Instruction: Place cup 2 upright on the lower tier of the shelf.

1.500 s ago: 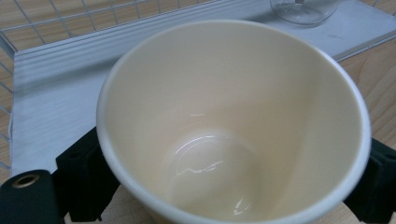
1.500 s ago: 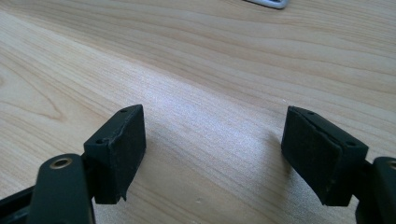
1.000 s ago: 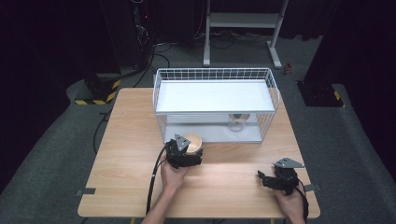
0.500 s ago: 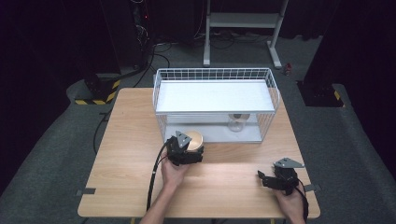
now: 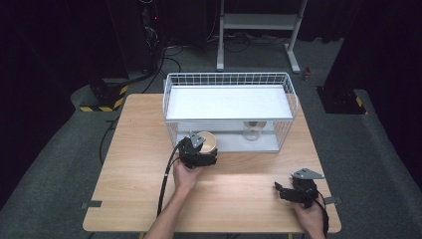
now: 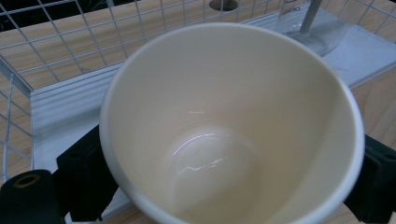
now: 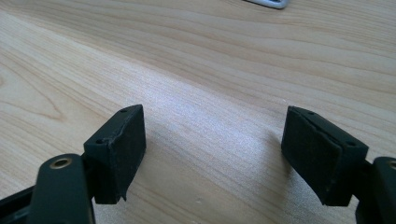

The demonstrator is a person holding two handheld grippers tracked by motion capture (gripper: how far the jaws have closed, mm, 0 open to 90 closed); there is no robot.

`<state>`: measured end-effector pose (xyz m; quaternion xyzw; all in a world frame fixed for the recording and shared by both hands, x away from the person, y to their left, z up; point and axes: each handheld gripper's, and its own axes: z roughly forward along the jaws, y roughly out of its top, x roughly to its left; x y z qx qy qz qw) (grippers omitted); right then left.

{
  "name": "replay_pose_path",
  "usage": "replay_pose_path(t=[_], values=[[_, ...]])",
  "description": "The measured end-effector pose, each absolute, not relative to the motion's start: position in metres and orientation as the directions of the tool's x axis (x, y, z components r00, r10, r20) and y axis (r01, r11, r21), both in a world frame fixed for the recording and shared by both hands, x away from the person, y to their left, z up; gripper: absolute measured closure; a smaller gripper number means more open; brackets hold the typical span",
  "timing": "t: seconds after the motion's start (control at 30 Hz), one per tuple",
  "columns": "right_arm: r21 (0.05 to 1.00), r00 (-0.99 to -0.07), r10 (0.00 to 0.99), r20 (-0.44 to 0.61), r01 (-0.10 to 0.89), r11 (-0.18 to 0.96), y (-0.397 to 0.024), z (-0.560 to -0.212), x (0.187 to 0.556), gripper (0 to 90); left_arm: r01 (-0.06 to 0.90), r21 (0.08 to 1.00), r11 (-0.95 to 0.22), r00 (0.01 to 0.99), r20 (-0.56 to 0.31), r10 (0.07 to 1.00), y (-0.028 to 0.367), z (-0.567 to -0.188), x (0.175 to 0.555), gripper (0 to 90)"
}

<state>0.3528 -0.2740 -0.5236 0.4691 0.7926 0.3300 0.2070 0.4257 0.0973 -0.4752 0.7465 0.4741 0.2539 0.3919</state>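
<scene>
Compared with a second back, not much has been shifted: the cup (image 5: 207, 143) and the left claw (image 5: 205, 155) have been carried a bit closer to the open front of the wire rack (image 5: 227, 79), and the right side has been left exactly where it was.

Biggest things first. The room is kept dark, with grey carpet seen around a pale wooden tabletop (image 5: 134, 164). Black cables are trailed across the floor at the back, a white metal stand (image 5: 259, 22) is parked behind, and a yellow-and-black striped block (image 5: 102, 107) is sat off the back-left corner.

The white rack is placed at the back of the tabletop, with a solid white shelf on top and a lower tray underneath. A clear glass (image 5: 253, 130) is stood on that lower tray, toward the right.

The cream cup (image 6: 233, 126) is pinched across its sides by the left claw, held just at the rack's front left edge, tilted so its empty inside is seen in the left gripper view, with the rack's mesh right behind it.

The right claw (image 5: 277, 188) is rested low over bare wood near the front right corner, spread wide with nothing between its pads (image 7: 123, 149).
</scene>
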Motion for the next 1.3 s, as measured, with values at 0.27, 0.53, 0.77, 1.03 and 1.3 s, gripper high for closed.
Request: replay_pose_path(t=[0.27,0.53,0.77,1.03,1.3], values=[[0.718,-0.475,0.880,-0.020,0.606,0.344,-0.274,-0.524,0.353,22.0,0.516,0.817,-0.259,0.419,0.023,0.908,0.098,-0.477,0.434,9.3],[0.718,-0.475,0.880,-0.020,0.606,0.344,-0.274,-0.524,0.353,22.1,0.514,0.824,-0.237,0.402,0.012,0.915,0.098,-0.478,0.445,9.3],[0.718,-0.475,0.880,-0.020,0.606,0.344,-0.274,-0.524,0.353,22.0,0.498,0.836,-0.230,0.395,0.017,0.919,0.099,-0.481,0.449,9.1],[0.719,-0.476,0.879,-0.022,0.604,0.345,-0.274,-0.524,0.353,22.0,0.513,0.823,-0.245,0.393,0.029,0.919,0.096,-0.481,0.460,8.8],[0.719,-0.475,0.880,-0.020,0.605,0.344,-0.274,-0.524,0.353,22.1,0.505,0.828,-0.245,0.393,0.032,0.919,0.097,-0.482,0.462,8.6]])
